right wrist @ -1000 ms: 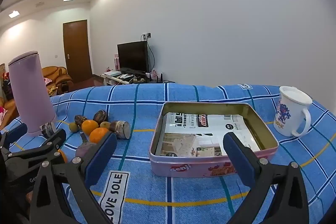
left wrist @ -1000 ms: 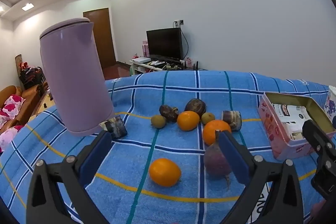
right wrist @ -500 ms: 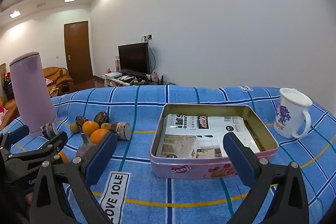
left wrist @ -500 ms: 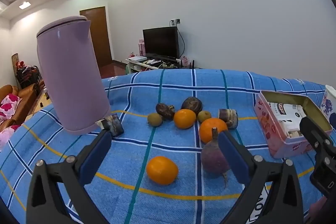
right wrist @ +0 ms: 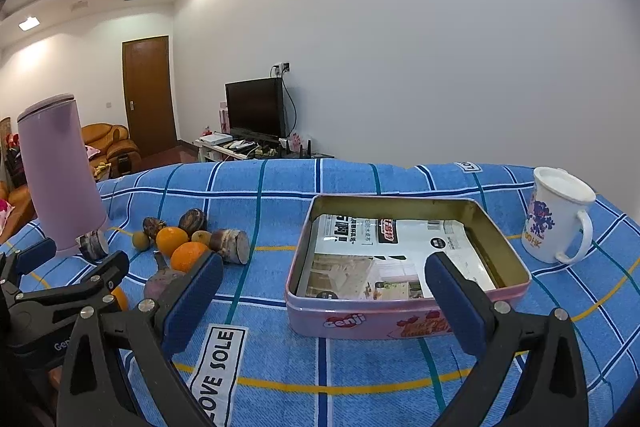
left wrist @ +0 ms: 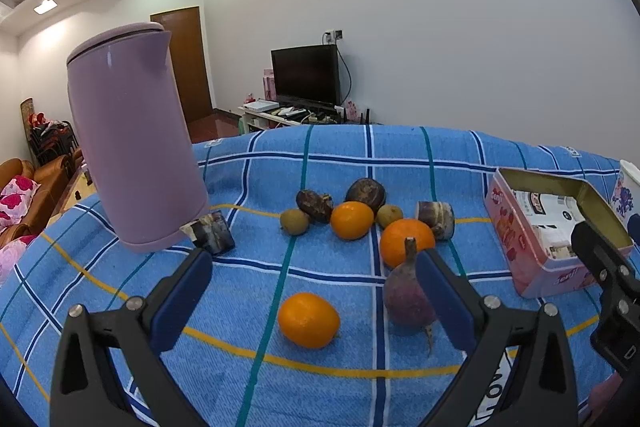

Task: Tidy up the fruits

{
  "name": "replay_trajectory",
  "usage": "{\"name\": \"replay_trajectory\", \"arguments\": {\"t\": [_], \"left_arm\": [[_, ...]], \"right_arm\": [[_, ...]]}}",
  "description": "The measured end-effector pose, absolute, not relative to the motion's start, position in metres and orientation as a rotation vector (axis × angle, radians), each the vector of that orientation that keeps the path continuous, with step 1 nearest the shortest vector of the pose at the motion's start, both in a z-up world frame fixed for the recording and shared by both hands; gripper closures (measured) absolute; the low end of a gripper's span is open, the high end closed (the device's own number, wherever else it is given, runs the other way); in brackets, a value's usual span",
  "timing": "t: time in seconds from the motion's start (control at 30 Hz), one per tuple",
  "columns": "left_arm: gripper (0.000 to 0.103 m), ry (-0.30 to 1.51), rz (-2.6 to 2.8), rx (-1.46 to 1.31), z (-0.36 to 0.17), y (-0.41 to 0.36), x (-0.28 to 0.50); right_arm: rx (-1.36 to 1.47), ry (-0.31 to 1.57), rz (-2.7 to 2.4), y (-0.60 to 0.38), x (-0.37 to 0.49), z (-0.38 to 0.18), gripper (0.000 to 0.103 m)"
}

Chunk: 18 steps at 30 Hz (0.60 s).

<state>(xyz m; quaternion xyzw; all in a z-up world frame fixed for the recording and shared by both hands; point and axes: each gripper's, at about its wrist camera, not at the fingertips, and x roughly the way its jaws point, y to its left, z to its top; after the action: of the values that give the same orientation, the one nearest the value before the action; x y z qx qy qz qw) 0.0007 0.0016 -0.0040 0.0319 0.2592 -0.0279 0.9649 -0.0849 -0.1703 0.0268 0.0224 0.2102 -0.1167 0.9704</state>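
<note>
In the left wrist view an orange [left wrist: 308,319] lies on the blue checked cloth between my open left gripper's [left wrist: 314,301] fingers, just ahead of them. A purple beet [left wrist: 405,297] lies beside the right finger. Behind them sit two more oranges [left wrist: 351,220] [left wrist: 405,241], small green fruits [left wrist: 294,221] and dark fruits [left wrist: 365,189]. My right gripper [right wrist: 320,301] is open and empty in front of the pink tin [right wrist: 404,321], which also shows in the left wrist view [left wrist: 532,259]. The fruit pile [right wrist: 182,247] lies to its left.
A tall lilac kettle [left wrist: 132,143] stands at the left with a small dark cut piece [left wrist: 212,235] at its base. A white printed mug [right wrist: 558,215] stands right of the tin. The tin holds printed paper [right wrist: 384,259]. A "LOVE SOLE" label [right wrist: 218,371] lies on the cloth.
The left gripper has risen and drawn back slightly, so the fruits sit lower and more centred. The right gripper has barely moved. Both stay open.
</note>
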Motion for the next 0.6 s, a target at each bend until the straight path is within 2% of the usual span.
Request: {"name": "replay_trajectory", "arguments": {"t": [0.6], "left_arm": [[0.000, 0.526, -0.057, 0.063, -0.0038, 0.0026, 0.0010]], "right_arm": [[0.066, 0.426, -0.238, -0.1683, -0.0864, 0.0249, 0.001]]}}
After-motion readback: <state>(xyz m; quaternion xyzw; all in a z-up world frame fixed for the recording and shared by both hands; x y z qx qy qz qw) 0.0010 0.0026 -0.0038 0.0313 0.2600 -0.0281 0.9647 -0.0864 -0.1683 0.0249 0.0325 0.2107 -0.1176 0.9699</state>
